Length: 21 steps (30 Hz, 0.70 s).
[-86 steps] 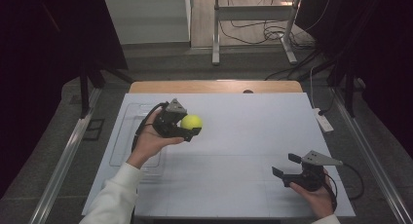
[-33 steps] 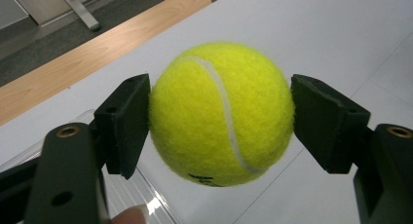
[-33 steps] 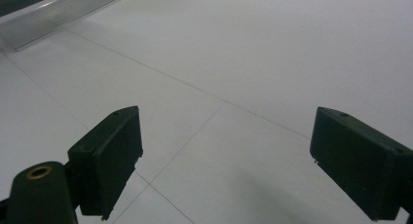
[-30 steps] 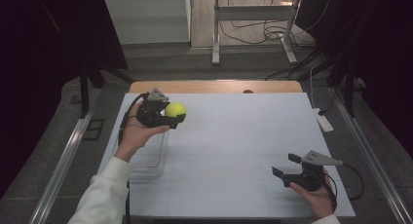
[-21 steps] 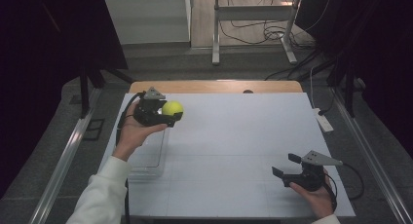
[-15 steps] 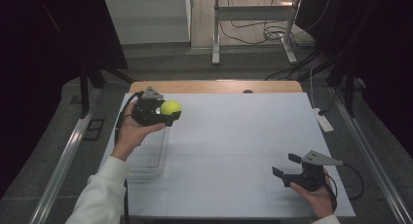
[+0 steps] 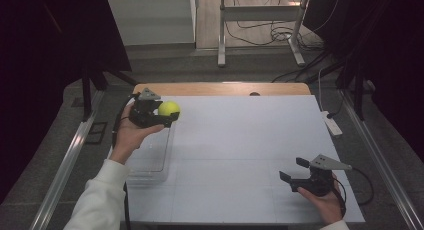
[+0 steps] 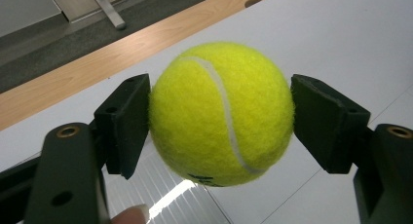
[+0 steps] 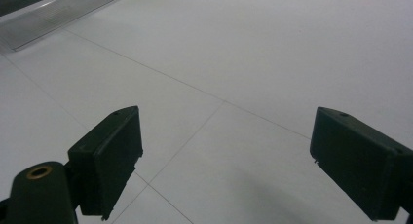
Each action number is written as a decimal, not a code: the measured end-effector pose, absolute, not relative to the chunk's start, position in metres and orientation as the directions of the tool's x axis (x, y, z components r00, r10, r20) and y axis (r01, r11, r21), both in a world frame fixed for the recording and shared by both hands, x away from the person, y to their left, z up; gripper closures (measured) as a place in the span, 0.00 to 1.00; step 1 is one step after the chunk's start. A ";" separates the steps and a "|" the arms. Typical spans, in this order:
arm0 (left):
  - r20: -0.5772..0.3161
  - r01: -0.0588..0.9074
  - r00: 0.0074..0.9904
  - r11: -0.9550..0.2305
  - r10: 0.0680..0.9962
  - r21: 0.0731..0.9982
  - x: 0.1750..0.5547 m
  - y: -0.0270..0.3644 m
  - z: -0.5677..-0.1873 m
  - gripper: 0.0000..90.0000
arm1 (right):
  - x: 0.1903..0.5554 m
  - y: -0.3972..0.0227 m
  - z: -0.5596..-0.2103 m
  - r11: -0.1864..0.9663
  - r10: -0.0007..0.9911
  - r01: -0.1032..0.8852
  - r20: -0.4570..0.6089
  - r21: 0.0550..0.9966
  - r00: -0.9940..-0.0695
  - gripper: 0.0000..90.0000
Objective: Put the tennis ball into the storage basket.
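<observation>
The left hand-held gripper [image 7: 167,116] is clamped on the ball [image 7: 169,109], held in the air. The clear tray [image 7: 150,157] lies just below and nearer the person. The right hand-held gripper [image 7: 292,170], jaws apart and empty, rests far off on the tabletop [image 7: 250,140].

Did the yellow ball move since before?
Yes. The tennis ball, clamped in the left gripper, has gone left and toward the table's far wooden edge; it now hangs over the clear tray's far end.

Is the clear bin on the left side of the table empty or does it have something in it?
Empty: the clear bin shows bare table through its floor.
</observation>
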State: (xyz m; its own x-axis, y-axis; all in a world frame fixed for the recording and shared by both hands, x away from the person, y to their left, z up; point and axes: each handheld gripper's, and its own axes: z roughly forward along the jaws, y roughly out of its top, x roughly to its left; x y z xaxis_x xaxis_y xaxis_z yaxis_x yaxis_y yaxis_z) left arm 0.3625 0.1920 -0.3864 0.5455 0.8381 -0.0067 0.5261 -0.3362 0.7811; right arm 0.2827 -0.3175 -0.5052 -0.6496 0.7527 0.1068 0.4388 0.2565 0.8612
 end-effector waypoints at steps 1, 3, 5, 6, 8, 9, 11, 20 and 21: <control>-0.003 0.526 0.542 -0.336 0.840 0.781 0.362 0.193 -0.386 0.30 | 0.283 -0.317 -0.505 0.256 0.753 0.439 0.107 0.861 -0.649 0.13; -0.004 0.526 0.539 -0.334 0.842 0.782 0.362 0.194 -0.386 0.30 | 0.283 -0.317 -0.505 0.256 0.753 0.439 0.107 0.861 -0.649 0.13; -0.003 0.529 0.533 -0.330 0.846 0.782 0.363 0.196 -0.386 0.30 | 0.283 -0.318 -0.505 0.256 0.753 0.439 0.107 0.861 -0.649 0.13; -0.005 0.529 0.533 -0.328 0.846 0.783 0.363 0.196 -0.386 0.30 | 0.283 -0.318 -0.505 0.254 0.754 0.440 0.108 0.861 -0.648 0.13; -0.009 0.532 0.528 -0.323 0.849 0.783 0.364 0.198 -0.386 0.30 | 0.283 -0.318 -0.505 0.254 0.754 0.439 0.108 0.862 -0.648 0.13; -0.009 0.535 0.523 -0.319 0.852 0.782 0.365 0.199 -0.386 0.30 | 0.283 -0.318 -0.505 0.255 0.754 0.439 0.108 0.861 -0.649 0.13; -0.012 0.536 0.519 -0.315 0.855 0.783 0.365 0.200 -0.386 0.30 | 0.283 -0.318 -0.505 0.254 0.754 0.440 0.108 0.862 -0.648 0.13; -0.017 0.549 0.495 -0.297 0.869 0.781 0.369 0.209 -0.388 0.30 | 0.283 -0.318 -0.505 0.253 0.757 0.440 0.107 0.861 -0.645 0.13; -0.018 0.551 0.489 -0.293 0.872 0.781 0.369 0.210 -0.388 0.30 | 0.283 -0.318 -0.506 0.251 0.756 0.440 0.109 0.862 -0.645 0.13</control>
State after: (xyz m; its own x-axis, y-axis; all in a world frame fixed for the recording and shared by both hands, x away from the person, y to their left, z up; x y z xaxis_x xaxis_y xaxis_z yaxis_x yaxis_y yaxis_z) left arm 0.3694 0.2100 -0.3882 0.4887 0.8723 -0.0181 0.5515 -0.2928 0.7811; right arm 0.2830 -0.3180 -0.5055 -0.6454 0.7559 0.1094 0.4403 0.2511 0.8620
